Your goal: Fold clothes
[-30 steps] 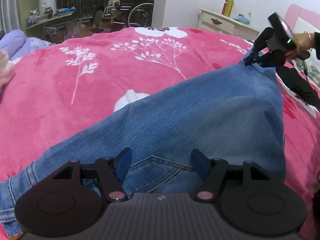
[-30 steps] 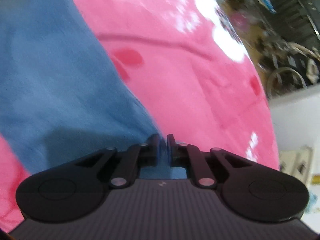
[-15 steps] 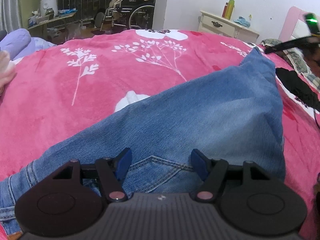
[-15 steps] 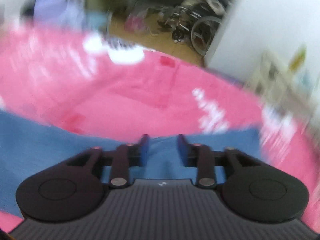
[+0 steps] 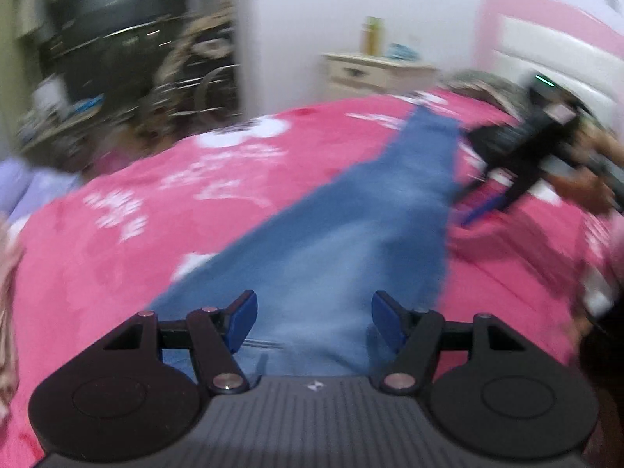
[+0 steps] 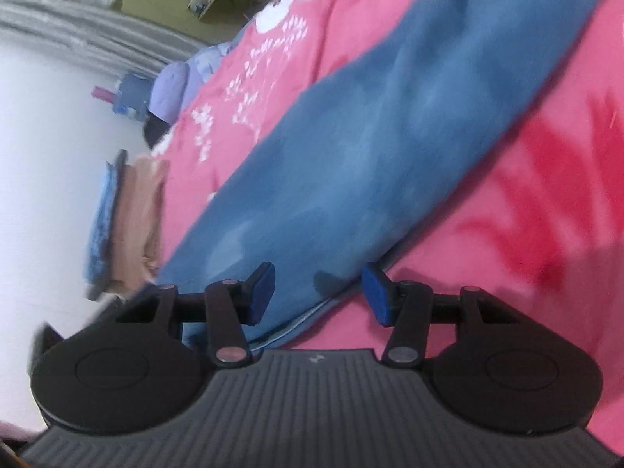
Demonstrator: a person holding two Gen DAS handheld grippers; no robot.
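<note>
Blue denim jeans (image 5: pixel 343 241) lie stretched out on the pink floral bedspread (image 5: pixel 156 234), their long axis running away from the left gripper (image 5: pixel 314 321) toward the headboard end. That gripper's fingers are spread wide over the near end, holding nothing. The right gripper (image 6: pixel 318 294), likewise wide open and empty, sits at the jeans' side edge, partway along their length.

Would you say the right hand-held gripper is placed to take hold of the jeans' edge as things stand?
Probably yes. The right hand-held gripper is open, the edge of the jeans lies just ahead between its fingers on the pink blanket, and nothing blocks it.
</note>
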